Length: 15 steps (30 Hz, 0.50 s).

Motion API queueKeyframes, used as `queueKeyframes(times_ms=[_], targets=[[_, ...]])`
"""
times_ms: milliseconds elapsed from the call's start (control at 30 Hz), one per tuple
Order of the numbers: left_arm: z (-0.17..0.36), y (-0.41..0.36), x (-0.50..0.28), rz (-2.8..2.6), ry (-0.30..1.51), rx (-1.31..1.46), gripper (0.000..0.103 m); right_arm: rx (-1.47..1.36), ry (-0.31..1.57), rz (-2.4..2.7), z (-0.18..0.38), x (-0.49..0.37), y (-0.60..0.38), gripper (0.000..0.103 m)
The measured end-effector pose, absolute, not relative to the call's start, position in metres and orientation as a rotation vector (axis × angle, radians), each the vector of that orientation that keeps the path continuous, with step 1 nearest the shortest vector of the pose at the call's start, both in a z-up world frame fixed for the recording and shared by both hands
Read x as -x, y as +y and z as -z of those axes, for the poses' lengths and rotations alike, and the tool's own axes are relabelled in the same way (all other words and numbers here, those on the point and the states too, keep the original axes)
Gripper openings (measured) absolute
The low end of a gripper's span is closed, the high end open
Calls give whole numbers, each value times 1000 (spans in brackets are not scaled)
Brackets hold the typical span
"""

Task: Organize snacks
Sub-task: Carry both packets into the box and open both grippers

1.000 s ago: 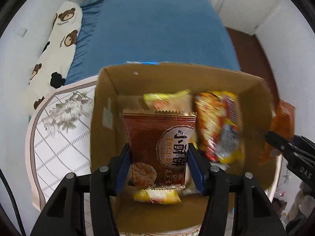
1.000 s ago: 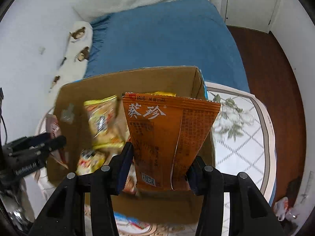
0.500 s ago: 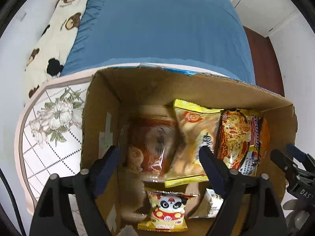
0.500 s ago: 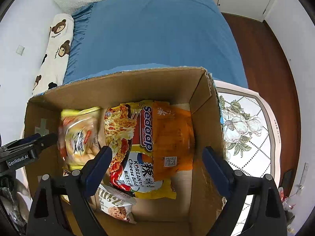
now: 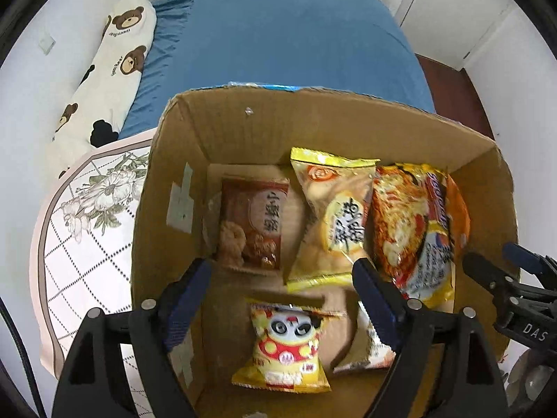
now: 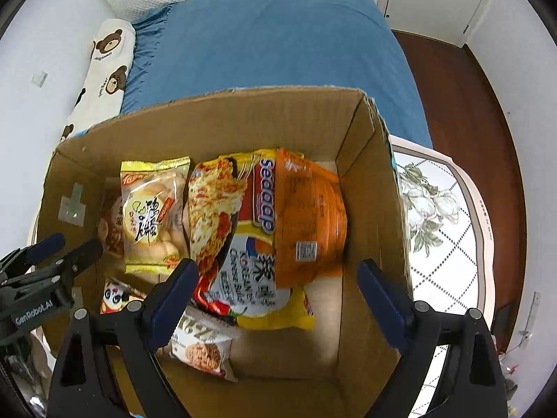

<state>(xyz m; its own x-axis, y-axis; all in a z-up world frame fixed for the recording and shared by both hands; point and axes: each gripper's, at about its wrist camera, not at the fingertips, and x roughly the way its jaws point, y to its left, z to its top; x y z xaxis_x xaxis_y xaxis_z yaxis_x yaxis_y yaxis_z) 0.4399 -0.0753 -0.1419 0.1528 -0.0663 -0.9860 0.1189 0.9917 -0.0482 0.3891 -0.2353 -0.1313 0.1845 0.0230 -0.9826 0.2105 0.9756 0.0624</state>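
Note:
An open cardboard box (image 5: 243,129) (image 6: 216,122) holds several snack packs. In the left wrist view a brown biscuit pack (image 5: 252,224) lies at the box's left, a yellow pack (image 5: 332,219) in the middle, a noodle pack (image 5: 414,230) at the right, and a panda pack (image 5: 287,345) near the front. In the right wrist view an orange pack (image 6: 308,216) lies on the noodle pack (image 6: 226,216). My left gripper (image 5: 282,275) is open and empty above the box. My right gripper (image 6: 276,277) is open and empty above the box.
The box stands on a floral-patterned table top (image 5: 87,216) (image 6: 442,216). A bed with a blue sheet (image 5: 278,45) and a bear-print pillow (image 5: 104,69) lies behind. Dark wooden floor (image 6: 463,80) is at the right. A small white pack (image 6: 200,350) lies at the box's front.
Both grippers opened and dropped their packs into the box: the brown biscuit pack from the left, the orange pack from the right. Both now hover empty above it.

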Motion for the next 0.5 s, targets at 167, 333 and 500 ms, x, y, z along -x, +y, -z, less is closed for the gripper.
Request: queueKeyframes(times_ms=[167,333,500], targets=[[117,-82,-416,146,1362,-46,83,-202,1350,122,116,-370,-228,95],[93,-80,-387,159,1294,-46,83,-183,1299,108,94,-343,-219,95],[72,-74,-354,168,1234,-31,83,-158,1221,99,66,-311,-208,95]])
